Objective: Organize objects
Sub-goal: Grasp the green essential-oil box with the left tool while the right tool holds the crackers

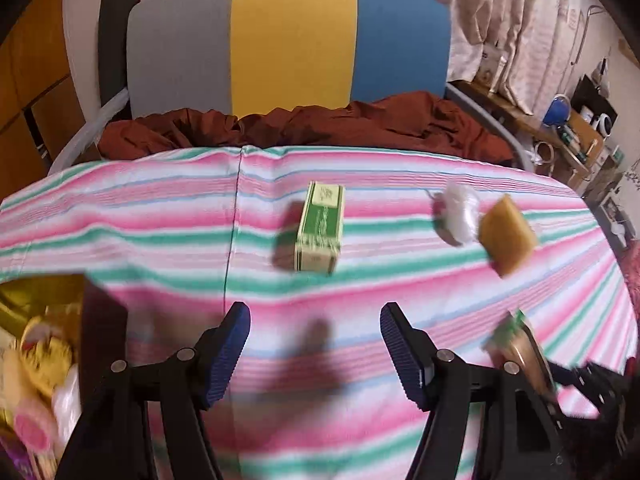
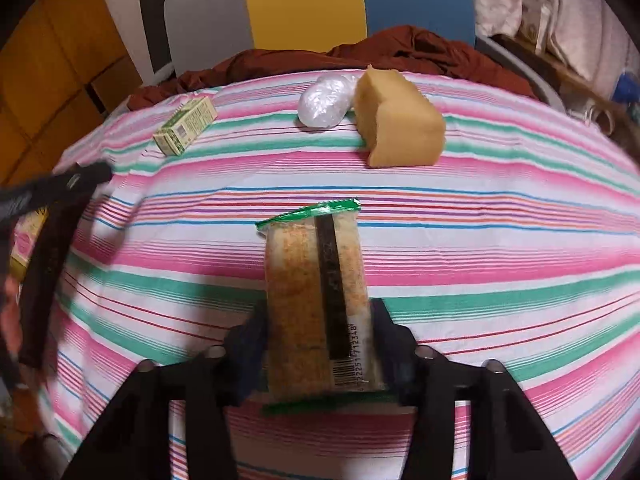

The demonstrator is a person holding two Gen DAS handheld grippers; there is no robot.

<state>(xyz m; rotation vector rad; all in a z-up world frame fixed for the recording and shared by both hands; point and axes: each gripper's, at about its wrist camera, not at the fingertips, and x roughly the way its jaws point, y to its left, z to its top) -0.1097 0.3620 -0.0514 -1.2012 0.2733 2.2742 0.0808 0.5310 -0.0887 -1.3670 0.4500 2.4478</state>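
Snack cake (image 2: 316, 300) in its glossy clear wrapper with green crimped ends sits clenched between my right gripper (image 2: 316, 354) jaws, just above the striped cloth (image 2: 480, 240) on the bench. My left gripper (image 1: 316, 354) hangs with ribbed blue jaws spread, nothing between them. Farther off lie a green cardboard box (image 1: 320, 228), a crinkled plastic bundle (image 2: 326, 98) touching a spongy tan block (image 2: 400, 124).
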